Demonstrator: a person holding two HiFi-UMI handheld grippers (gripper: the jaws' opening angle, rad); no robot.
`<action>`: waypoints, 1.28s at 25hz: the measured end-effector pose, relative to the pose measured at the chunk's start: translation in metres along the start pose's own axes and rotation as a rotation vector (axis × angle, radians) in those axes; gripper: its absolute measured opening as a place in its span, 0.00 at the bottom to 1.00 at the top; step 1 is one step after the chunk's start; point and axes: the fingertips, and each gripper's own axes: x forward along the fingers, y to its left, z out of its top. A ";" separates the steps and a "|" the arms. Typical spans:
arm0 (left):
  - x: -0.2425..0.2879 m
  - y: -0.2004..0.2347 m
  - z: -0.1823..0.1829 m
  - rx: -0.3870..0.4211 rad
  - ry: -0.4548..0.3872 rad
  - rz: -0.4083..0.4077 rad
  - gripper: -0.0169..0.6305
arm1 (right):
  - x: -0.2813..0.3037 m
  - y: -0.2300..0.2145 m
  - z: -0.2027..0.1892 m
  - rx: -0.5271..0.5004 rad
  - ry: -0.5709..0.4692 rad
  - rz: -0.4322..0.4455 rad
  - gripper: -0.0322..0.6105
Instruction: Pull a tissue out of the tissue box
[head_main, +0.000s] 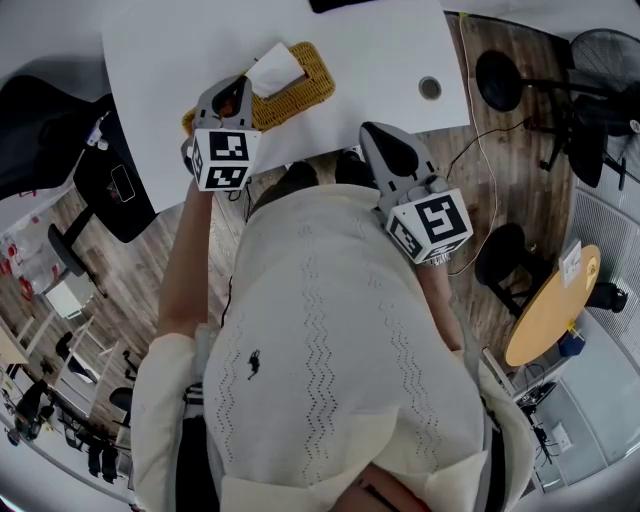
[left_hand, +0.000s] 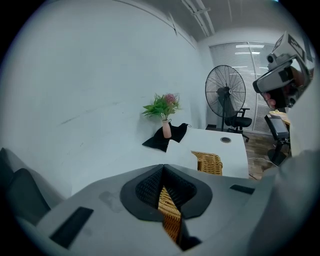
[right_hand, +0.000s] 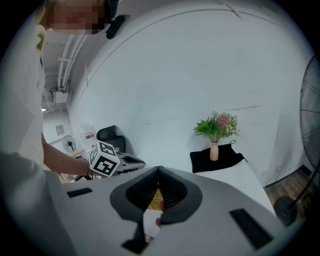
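A woven wicker tissue box (head_main: 305, 92) lies on the white table (head_main: 380, 55) with a white tissue (head_main: 272, 68) standing up out of its top. My left gripper (head_main: 236, 86) hangs over the box's near left end, jaws shut with nothing held. In the left gripper view the left gripper (left_hand: 163, 168) shows wicker below its closed tips, with the tissue box (left_hand: 210, 162) and tissue (left_hand: 181, 153) beyond. My right gripper (head_main: 373, 130) hovers at the table's front edge, right of the box, shut and empty. It also appears as the right gripper (right_hand: 159, 169).
A vase of flowers (left_hand: 165, 122) stands on a black cloth (left_hand: 159, 141) at the table's far end. A cable hole (head_main: 430, 88) sits at the table's right. A standing fan (left_hand: 225, 92), black office chairs (head_main: 110, 175) and a round wooden table (head_main: 555, 300) surround the desk.
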 end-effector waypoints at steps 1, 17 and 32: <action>0.000 0.000 0.001 0.001 -0.001 0.001 0.05 | -0.001 0.000 0.000 0.000 0.001 0.000 0.05; -0.004 0.007 0.004 0.009 -0.016 0.028 0.05 | 0.002 0.002 0.002 -0.012 -0.004 0.004 0.05; -0.012 0.009 0.007 0.002 -0.035 0.050 0.05 | 0.000 0.003 0.001 0.001 -0.016 0.006 0.05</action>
